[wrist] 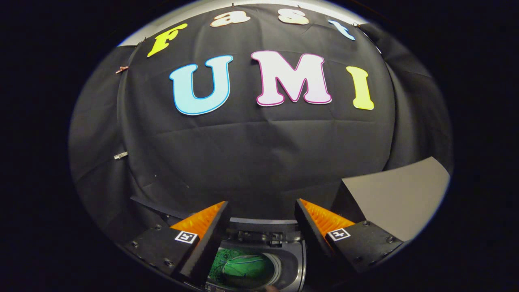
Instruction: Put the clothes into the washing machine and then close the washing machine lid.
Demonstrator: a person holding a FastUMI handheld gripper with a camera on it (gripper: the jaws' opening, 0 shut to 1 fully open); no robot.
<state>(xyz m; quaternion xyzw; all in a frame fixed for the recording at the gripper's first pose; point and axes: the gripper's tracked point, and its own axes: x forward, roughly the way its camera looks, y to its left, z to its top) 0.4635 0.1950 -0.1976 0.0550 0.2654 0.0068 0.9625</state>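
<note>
Fingers (261,211) apart, empty | clothes (243,267) (green) in washing machine (294,263) below

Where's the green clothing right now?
In the gripper view, the green clothing lies inside the washing machine drum, below and between the open hand-held gripper fingers.

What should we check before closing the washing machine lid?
1. Clothes inside: a green garment lies in the drum, below and between the fingers. Ok.
2. Gripper free: fingers spread apart, nothing between them. Ok.
3. Nothing hanging over the drum rim: part of it is hidden by the fingers. Cannot tell.
4. Lid within reach: a grey panel stands beyond the right finger; whether it is the lid, cannot tell.
5. More clothes left outside: cannot tell.
</note>
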